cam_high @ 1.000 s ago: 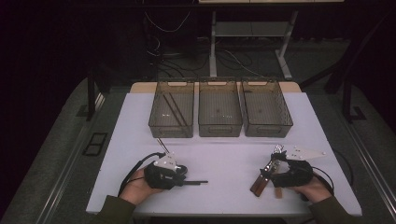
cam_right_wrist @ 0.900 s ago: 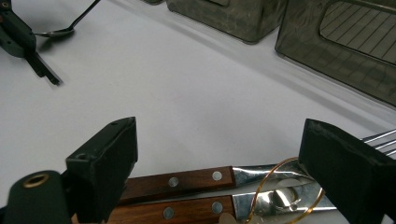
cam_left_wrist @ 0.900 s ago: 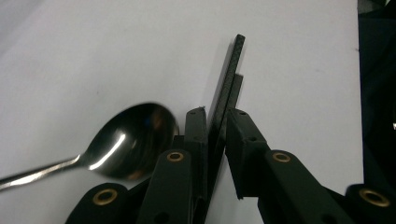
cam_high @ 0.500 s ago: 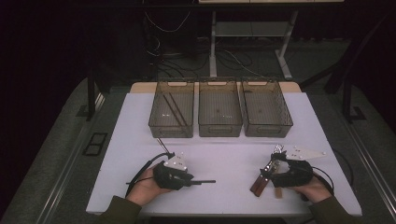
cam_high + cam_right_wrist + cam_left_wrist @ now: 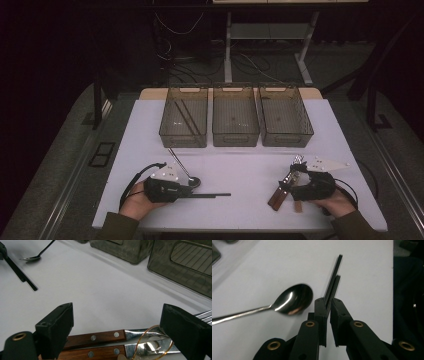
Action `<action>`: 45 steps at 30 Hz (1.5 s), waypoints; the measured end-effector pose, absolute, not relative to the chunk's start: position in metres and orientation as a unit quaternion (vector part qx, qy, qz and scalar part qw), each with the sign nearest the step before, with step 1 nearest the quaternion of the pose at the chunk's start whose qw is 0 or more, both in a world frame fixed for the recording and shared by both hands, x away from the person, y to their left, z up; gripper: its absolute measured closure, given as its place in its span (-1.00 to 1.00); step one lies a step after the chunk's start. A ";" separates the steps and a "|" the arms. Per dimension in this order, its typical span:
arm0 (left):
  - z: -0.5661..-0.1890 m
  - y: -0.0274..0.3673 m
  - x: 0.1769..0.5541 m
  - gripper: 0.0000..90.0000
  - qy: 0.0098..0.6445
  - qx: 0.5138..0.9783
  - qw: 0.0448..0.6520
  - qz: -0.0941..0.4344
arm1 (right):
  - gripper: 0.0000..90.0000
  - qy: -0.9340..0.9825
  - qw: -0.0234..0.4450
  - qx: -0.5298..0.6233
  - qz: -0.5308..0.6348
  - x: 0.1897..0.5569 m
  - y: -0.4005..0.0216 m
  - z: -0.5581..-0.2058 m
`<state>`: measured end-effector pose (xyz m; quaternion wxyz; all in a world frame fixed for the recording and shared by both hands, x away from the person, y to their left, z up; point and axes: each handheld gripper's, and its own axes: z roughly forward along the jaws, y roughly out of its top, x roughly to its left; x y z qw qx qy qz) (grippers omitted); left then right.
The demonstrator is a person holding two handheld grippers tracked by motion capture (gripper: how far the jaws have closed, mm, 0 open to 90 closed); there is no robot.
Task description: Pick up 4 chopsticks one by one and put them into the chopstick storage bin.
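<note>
A pair of black chopsticks (image 5: 207,195) is clamped between the jaws of the left gripper (image 5: 328,305), which have just been closing, at the near left of the white table (image 5: 240,170). A spoon (image 5: 291,299) lies just beside them. The right gripper (image 5: 117,322) is held wide over wooden-handled cutlery (image 5: 100,336) at the near right.
</note>
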<state>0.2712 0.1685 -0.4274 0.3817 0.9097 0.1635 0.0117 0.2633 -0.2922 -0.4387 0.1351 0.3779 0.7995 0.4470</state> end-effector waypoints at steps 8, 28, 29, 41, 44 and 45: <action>-0.430 0.175 0.268 0.85 0.157 0.915 0.372 0.025 | -0.73 0.800 0.135 0.377 0.447 0.263 -0.293 -0.439; -0.436 0.185 0.264 0.84 0.156 0.921 0.355 0.045 | -0.73 0.800 0.135 0.377 0.447 0.264 -0.292 -0.439; -0.436 0.186 0.264 0.84 0.155 0.921 0.354 0.045 | -0.73 0.799 0.135 0.377 0.447 0.264 -0.293 -0.439; -0.439 0.186 0.262 0.82 0.150 0.926 0.345 0.036 | -0.73 0.799 0.135 0.377 0.447 0.264 -0.293 -0.439; -0.440 0.187 0.262 0.78 0.155 0.923 0.350 0.027 | -0.73 0.799 0.135 0.378 0.447 0.264 -0.293 -0.439; -0.440 0.187 0.263 0.77 0.155 0.923 0.351 0.025 | -0.73 0.799 0.135 0.378 0.447 0.264 -0.293 -0.439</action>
